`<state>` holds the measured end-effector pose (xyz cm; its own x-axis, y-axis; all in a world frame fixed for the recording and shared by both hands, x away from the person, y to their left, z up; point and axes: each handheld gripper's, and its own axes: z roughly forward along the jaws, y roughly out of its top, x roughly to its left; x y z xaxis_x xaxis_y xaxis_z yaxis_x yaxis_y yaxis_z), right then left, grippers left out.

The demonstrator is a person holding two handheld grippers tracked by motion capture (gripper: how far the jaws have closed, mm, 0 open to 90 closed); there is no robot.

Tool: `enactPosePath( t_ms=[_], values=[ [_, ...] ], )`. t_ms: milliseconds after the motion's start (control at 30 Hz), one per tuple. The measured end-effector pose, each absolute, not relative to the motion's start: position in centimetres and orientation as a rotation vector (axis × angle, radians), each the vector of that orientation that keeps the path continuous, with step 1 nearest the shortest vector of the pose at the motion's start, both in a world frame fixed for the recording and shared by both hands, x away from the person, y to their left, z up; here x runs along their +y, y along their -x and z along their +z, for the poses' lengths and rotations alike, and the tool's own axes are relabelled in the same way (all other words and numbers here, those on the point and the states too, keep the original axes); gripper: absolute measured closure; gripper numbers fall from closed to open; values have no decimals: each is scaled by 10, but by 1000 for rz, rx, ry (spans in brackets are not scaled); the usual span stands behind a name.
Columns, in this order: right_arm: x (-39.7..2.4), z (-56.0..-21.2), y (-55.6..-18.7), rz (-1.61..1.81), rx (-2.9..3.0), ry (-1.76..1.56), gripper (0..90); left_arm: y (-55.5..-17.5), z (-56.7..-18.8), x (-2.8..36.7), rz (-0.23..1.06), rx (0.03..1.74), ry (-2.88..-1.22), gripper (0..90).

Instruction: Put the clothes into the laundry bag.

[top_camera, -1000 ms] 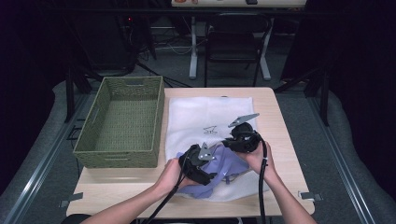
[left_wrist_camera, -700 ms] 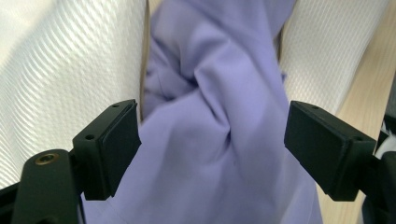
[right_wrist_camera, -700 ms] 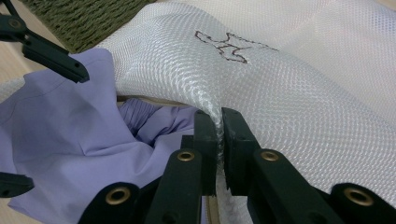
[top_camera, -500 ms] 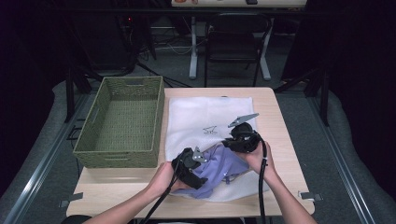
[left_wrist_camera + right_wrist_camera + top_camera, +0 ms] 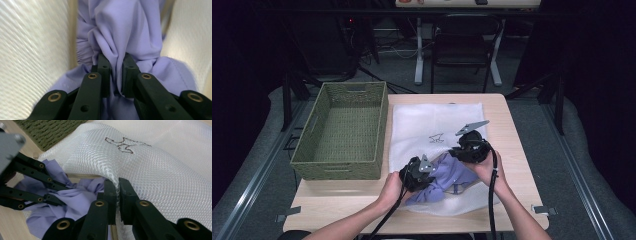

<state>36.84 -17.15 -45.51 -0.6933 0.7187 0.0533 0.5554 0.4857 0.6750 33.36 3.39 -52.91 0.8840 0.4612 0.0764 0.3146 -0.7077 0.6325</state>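
A white mesh bag [image 5: 437, 122] with a small dark emblem lies flat on the wooden table [image 5: 512, 125]. A bunched lavender garment [image 5: 452, 177] sits at the bag's near edge, partly inside its mouth. My left gripper [image 5: 424, 175] is shut on a fold of the garment [image 5: 120, 30], and the cloth is pinched between its jaws [image 5: 116, 58]. My right gripper [image 5: 459, 150] is shut on the bag's mesh edge [image 5: 155, 170] and lifts it into a ridge above the garment [image 5: 75, 200]. In the right gripper view, the left gripper [image 5: 61, 195] reaches in from the left.
An olive woven basket [image 5: 342, 130] stands on the left of the table, beside the bag, with nothing visible inside. Bare wood runs along the table's front and right edges. A dark chair [image 5: 462, 45] stands beyond the far edge.
The left gripper has shifted slightly at the near edge of the bag, still holding the garment. The right gripper has stayed almost in place on the mesh.
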Motion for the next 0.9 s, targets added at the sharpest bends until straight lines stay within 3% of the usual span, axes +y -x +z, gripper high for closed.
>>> enactPosePath(
  t_ms=[100, 300, 567, 733, 900],
  values=[
    [-171, -452, -368, 1027, 2489, -1092, 856, -337, -524, 30, 331, 574, -2339, 808],
    [-169, -456, -367, 1005, 2509, -1086, 856, -342, -540, 27, 294, 559, -2414, 728],
    [-170, -459, -368, 1001, 2519, -1095, 856, -329, -515, 29, 284, 500, -2425, 412],
    [-171, -459, -368, 1001, 2517, -1093, 856, -319, -502, 37, 304, 486, -2413, 306],
    [-171, -459, -368, 999, 2516, -1090, 855, -308, -495, 42, 226, 467, -2394, 321]
  ],
)
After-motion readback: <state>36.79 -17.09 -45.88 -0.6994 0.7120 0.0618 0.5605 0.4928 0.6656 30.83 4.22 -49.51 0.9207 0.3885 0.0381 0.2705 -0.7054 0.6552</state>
